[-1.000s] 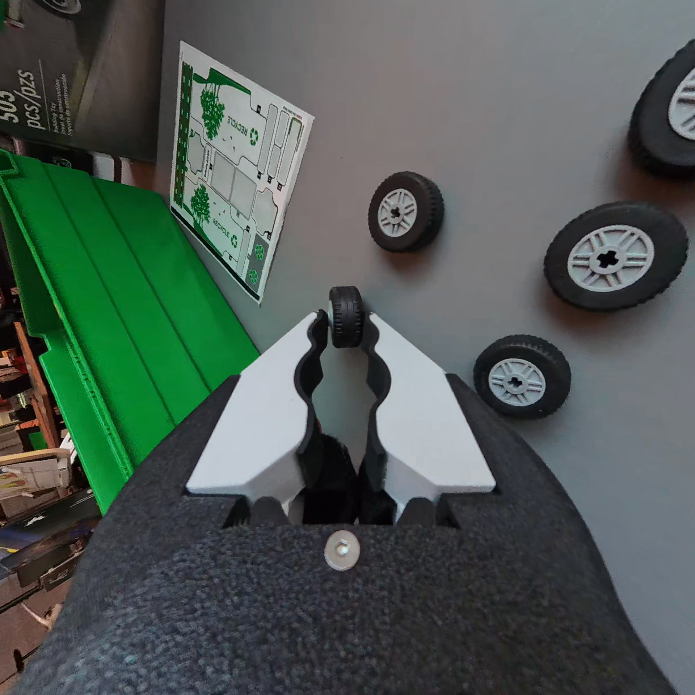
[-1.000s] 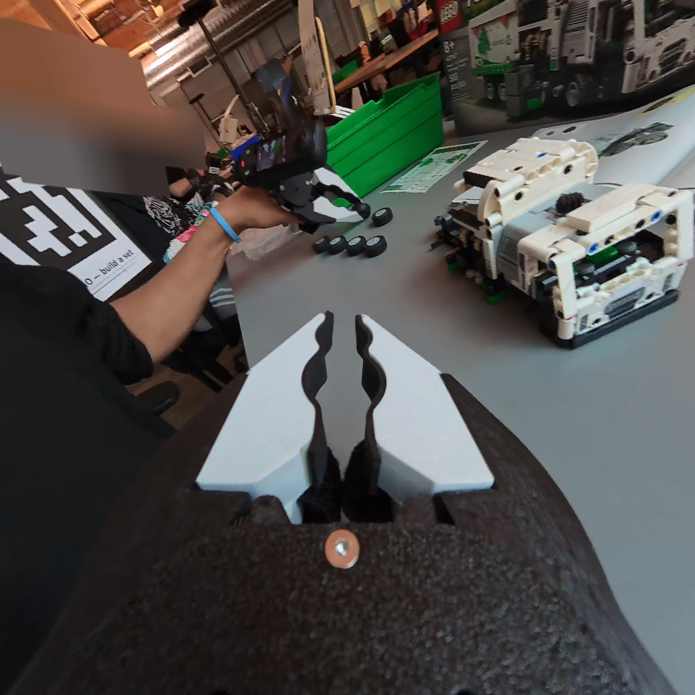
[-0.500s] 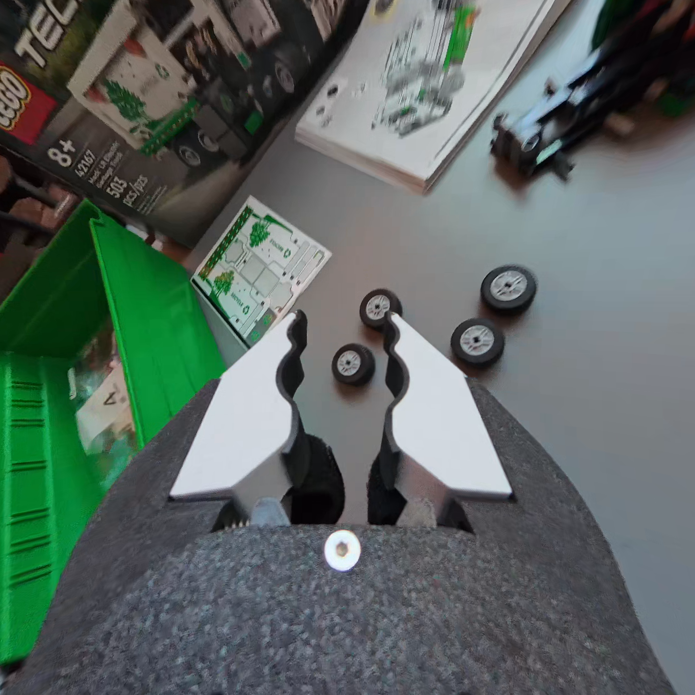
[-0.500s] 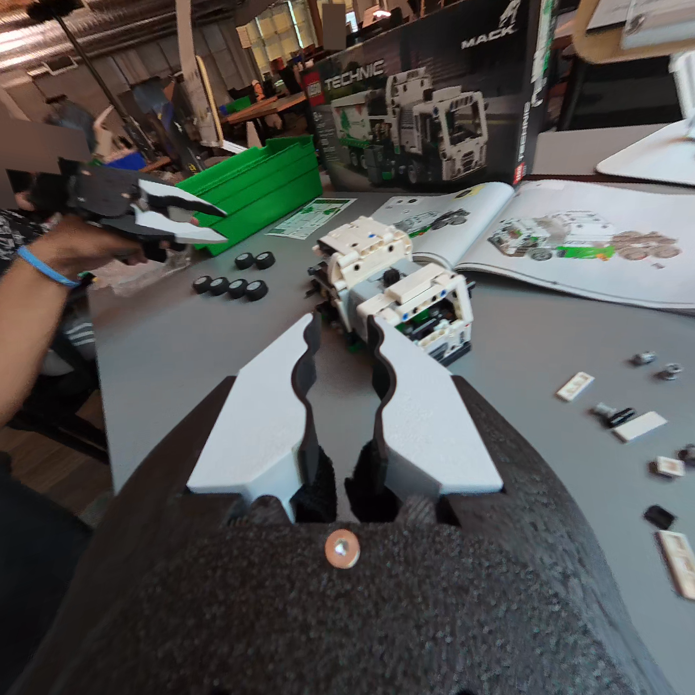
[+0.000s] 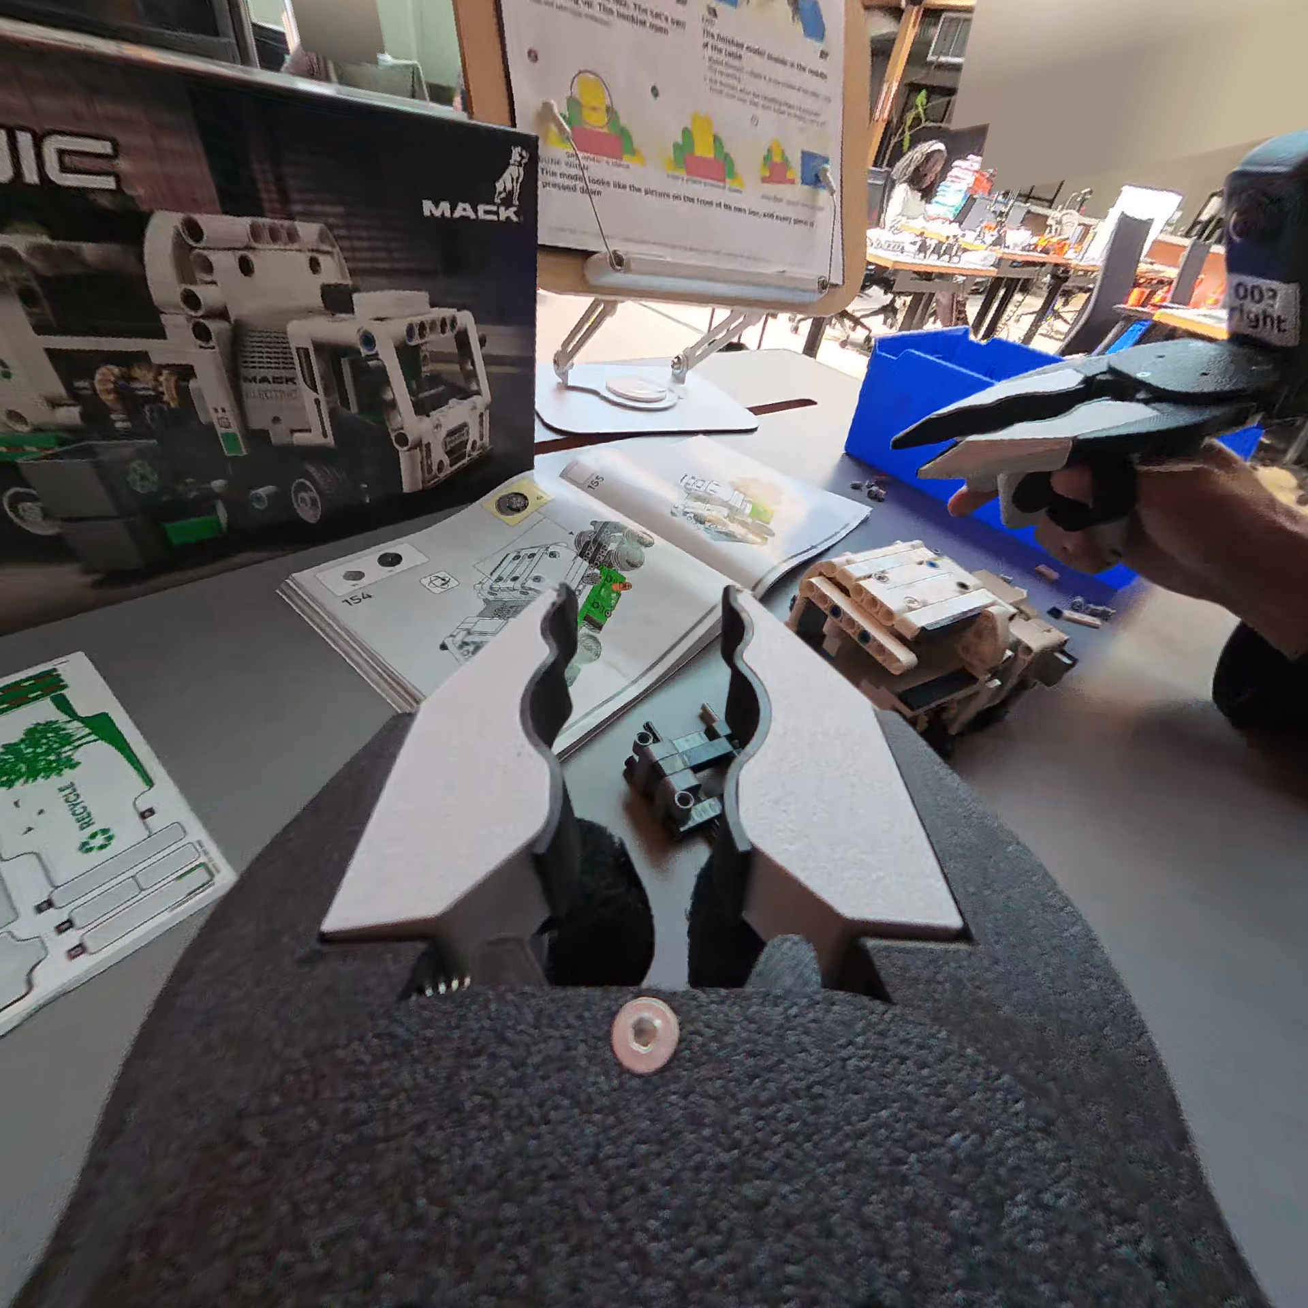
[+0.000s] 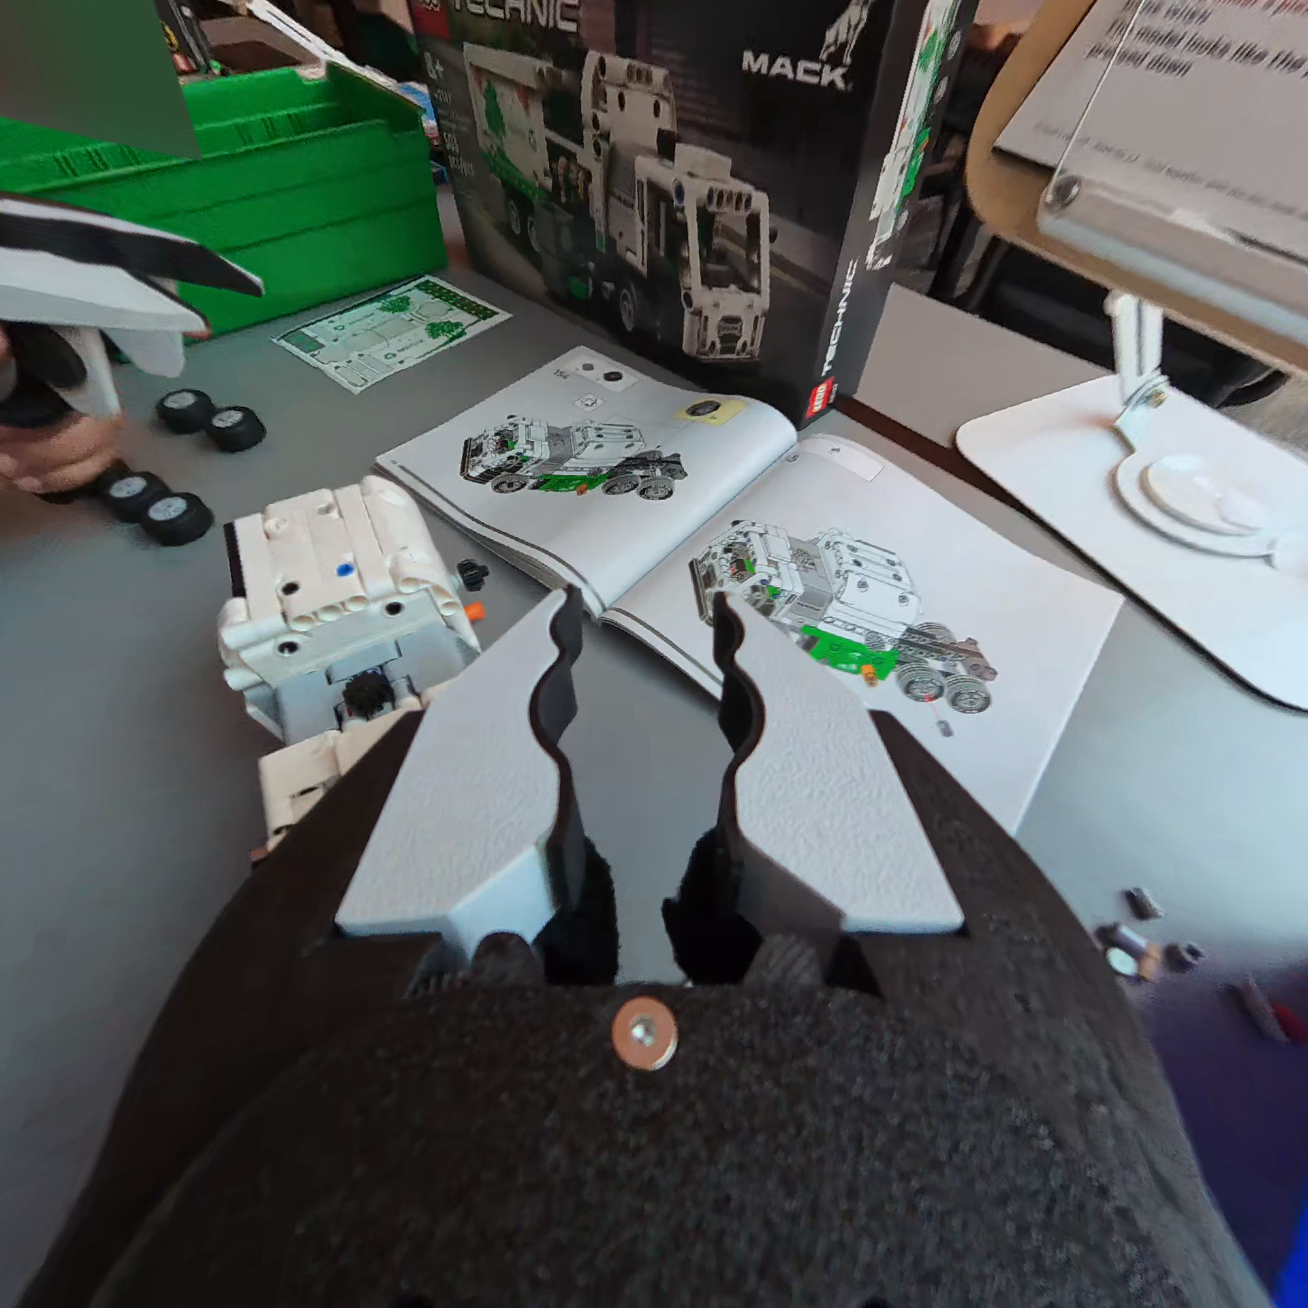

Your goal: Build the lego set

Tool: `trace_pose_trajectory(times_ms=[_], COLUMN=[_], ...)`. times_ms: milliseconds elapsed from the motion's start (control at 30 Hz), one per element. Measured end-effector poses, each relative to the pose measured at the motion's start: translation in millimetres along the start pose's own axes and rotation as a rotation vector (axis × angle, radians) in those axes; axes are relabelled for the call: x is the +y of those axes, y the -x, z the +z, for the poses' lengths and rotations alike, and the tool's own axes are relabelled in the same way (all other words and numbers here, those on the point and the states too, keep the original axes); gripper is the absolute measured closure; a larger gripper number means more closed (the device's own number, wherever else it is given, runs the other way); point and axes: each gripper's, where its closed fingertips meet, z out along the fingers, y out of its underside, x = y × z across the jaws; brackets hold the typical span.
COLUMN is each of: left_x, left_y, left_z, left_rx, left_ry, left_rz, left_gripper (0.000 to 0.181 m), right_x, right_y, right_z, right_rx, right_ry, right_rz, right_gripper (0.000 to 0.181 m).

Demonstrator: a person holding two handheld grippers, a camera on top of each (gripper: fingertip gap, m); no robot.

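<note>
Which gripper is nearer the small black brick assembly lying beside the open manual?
Left. The left gripper hangs open right over the black assembly; the right gripper is held farther off, above the white truck cab.

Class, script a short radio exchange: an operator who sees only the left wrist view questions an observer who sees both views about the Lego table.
Operator: I see no wheels. Where are they?
Observer: At least four black wheels lie on the table, beside the white truck cab and close to the left gripper.
Operator: Anything behind them?
Observer: A green bin, with the sticker sheet lying in front of it.
</note>
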Motion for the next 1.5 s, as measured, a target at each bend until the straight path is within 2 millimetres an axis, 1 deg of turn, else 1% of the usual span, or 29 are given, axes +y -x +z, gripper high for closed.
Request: trace_pose_trajectory(times_ms=[67,133,200,267,367,433,500,600,767,1000,1333,1500], left_x=[6.2,15.1,20.4,23.9,21.3,24.3,23.6,19.2,21.1,20.9,19.4,18.5], left_y=[-3.1,-6.0,-10.0,-18.4,-18.8,-17.7,-15.1,-11.9,-12.2,-10.4,-4.2,-2.6], left_z=[10.0,12.6,10.3,7.7,5.7,7.5,7.2,5.4,6.3,4.3,3.1,1.9], left_rx=[-0.021,-0.036,-0.027,0.017,-0.004,-0.005,-0.003,-0.007,-0.003,-0.025,-0.023,-0.029], left_ry=[0.005,0.027,0.026,0.030,0.012,0.035,0.029,0.006,0.018,0.022,0.013,0.008], left_rz=[0.021,0.036,0.037,0.041,0.063,0.059,0.047,0.040,0.048,0.096,0.039,0.042], left_gripper=[0.145,0.145,0.148,0.148,0.153,0.153,0.153,0.153,0.153,0.153,0.153,0.153], right_x=[5.6,12.9,25.0,30.0,27.9,27.6,25.2,29.1,32.1,32.0,32.3,32.7], right_y=[0.4,-4.7,-6.5,-9.2,-3.7,1.3,-0.2,-1.7,0.5,-1.6,-0.4,-1.4], right_z=[5.6,2.6,-2.0,-2.2,0.0,0.9,0.2,2.2,5.4,3.5,3.5,3.5], right_rx=[-0.056,-0.038,-0.012,0.026,0.032,0.005,-0.003,-0.031,-0.066,-0.039,-0.059,-0.062], right_ry=[-0.028,-0.087,-0.080,-0.069,-0.049,-0.066,-0.099,-0.100,-0.102,-0.096,-0.100,-0.102], right_rz=[0.096,0.153,0.150,0.123,0.128,0.158,0.183,0.237,0.286,0.254,0.284,0.296], right_gripper=[0.144,0.145,0.145,0.144,0.147,0.149,0.150,0.150,0.151,0.155,0.157,0.157])
